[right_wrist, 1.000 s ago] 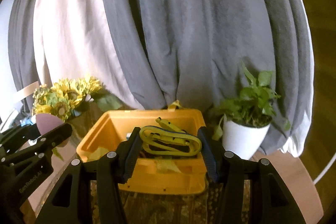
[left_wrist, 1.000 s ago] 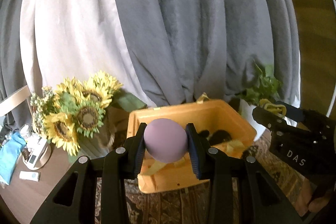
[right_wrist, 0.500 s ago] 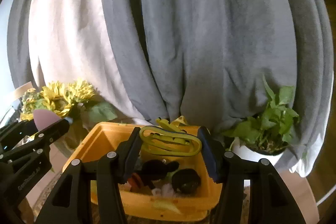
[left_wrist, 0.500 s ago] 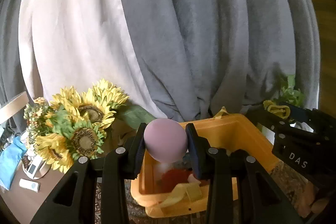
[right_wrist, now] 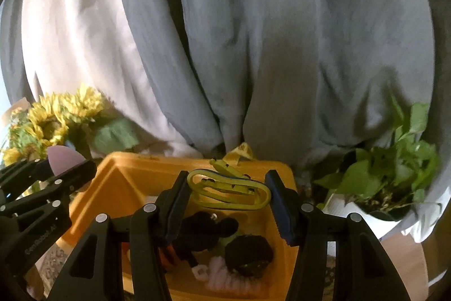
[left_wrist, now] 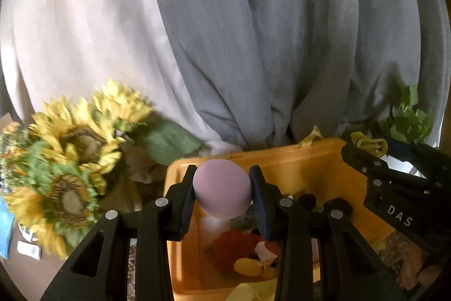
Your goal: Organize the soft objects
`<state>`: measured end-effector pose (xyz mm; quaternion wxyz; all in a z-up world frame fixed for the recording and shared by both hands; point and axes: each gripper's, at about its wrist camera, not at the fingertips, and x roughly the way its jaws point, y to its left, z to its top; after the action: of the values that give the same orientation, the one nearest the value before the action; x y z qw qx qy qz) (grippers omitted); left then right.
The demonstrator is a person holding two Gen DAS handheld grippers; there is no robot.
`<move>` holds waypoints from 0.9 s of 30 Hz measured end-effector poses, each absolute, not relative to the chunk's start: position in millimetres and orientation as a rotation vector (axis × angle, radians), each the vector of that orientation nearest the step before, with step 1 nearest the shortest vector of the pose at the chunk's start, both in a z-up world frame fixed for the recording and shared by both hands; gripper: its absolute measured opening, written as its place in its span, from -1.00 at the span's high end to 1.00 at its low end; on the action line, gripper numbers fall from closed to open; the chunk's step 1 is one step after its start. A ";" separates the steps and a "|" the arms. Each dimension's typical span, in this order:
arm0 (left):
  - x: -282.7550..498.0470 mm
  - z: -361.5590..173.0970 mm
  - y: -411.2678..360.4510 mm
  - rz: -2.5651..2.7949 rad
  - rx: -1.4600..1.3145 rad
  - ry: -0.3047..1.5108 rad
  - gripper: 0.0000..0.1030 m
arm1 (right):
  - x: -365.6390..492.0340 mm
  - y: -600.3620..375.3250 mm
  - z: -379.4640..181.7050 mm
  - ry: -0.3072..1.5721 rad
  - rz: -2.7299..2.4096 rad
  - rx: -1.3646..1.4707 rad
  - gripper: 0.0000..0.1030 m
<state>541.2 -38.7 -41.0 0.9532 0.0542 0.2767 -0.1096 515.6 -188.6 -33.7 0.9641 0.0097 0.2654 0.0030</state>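
Left claw [left_wrist: 222,192] grips lilac ball [left_wrist: 222,189]; right claw [right_wrist: 227,195] grips yellow band [right_wrist: 228,192]; bin [right_wrist: 126,182] contents blurred.

Dim, soft daylight from the left whitens the pale curtain [left_wrist: 84,27]; fisheye bending darkens the corners, and motion blur smears the sunflowers [left_wrist: 76,160].

Square yellow plastic bin [right_wrist: 118,182] sits centre, in front of draped grey and white cloth [right_wrist: 253,47]. Yellow artificial sunflower bunch [left_wrist: 73,160] stands left of bin; leafy green plant in white pot [right_wrist: 394,177] stands right. Black plush toy [right_wrist: 203,233] lies inside bin.
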 end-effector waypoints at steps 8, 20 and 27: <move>569.4 -70.1 -47.2 -0.257 0.131 0.692 0.28 | 547.8 -193.3 -63.6 0.672 0.018 0.027 -0.07; 586.5 -94.4 -51.9 -0.285 0.148 0.824 0.09 | 572.2 -193.2 -94.5 0.835 0.037 0.026 -0.10; 579.4 -86.6 -49.5 -0.269 0.146 0.795 0.01 | 572.3 -193.4 -94.4 0.861 0.040 0.039 -0.15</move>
<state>579.4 -49.5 -86.6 0.9107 0.0706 0.3855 -0.1304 572.3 -193.4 -94.4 0.9085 0.0189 0.4171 0.0193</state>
